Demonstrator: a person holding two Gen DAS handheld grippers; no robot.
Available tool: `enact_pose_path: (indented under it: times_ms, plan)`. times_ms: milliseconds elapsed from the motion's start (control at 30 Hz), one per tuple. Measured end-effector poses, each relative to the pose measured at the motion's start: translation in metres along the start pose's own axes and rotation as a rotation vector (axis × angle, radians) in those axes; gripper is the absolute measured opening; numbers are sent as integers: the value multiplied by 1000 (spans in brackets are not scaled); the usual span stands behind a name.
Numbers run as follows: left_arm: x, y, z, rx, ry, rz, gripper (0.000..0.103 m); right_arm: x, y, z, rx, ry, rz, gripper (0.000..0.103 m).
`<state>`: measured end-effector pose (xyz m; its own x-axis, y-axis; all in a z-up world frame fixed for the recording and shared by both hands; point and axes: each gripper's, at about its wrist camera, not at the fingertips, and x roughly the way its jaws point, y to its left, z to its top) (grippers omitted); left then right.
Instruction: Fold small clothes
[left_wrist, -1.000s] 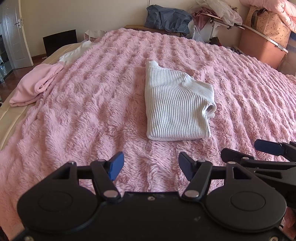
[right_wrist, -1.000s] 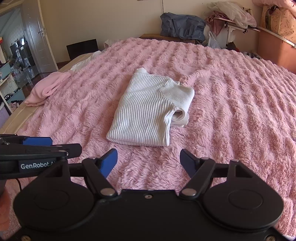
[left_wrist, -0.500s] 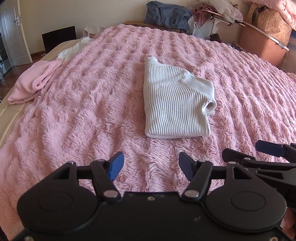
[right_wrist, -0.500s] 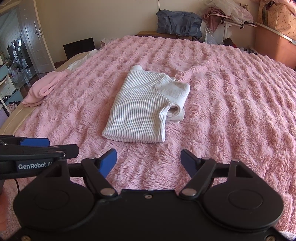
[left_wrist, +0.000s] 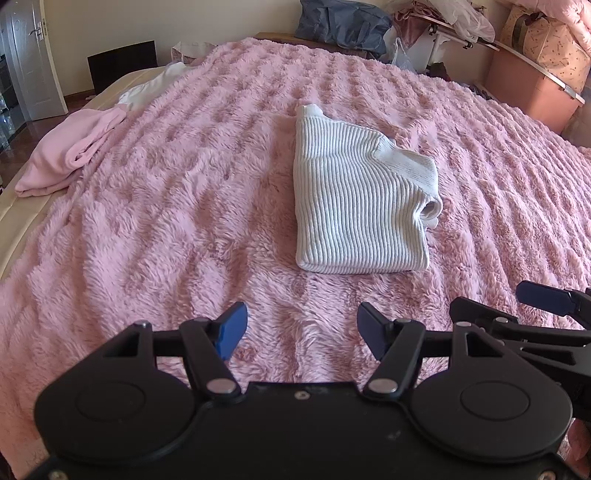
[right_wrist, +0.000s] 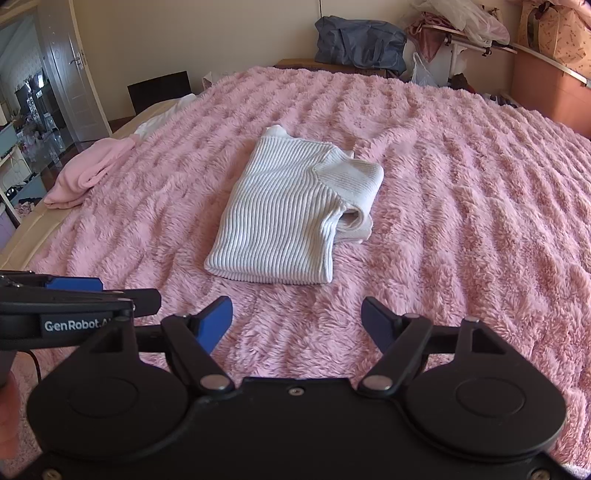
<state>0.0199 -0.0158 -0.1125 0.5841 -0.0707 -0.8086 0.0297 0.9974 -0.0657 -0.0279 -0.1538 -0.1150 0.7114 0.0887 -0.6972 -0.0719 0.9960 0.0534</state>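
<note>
Left wrist view: sweater (left_wrist: 354, 206) lies ahead, long axis running away, both grippers (left_wrist: 302, 328) (right_wrist: 296, 325) spread and empty, seemingly equally near.

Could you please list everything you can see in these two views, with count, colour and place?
sweater: one, white ribbed, folded, mid-blanket
blanket: one, fluffy pink, covering the bed
pink garment: one, pale pink, bunched at the blanket's left edge
white cloth: one, white, beyond the pink garment
bag: one, grey-blue, past the bed's far end
box: one, salmon, far right
door: one, white, far left
dark panel: one, black, against the far wall
left tongs: one, black with blue pads, open, empty
right tongs: one, black with blue pads, open, empty
</note>
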Motion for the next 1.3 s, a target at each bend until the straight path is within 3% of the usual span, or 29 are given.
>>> enact_pose_path:
  times_ms: [667, 1300]
  plan:
    - [-10, -2, 33, 4, -10, 5, 70, -4, 5, 37, -10, -11, 3, 79]
    - [-7, -2, 31, 11, 0, 6, 70, -2, 3, 38, -8, -3, 0, 79]
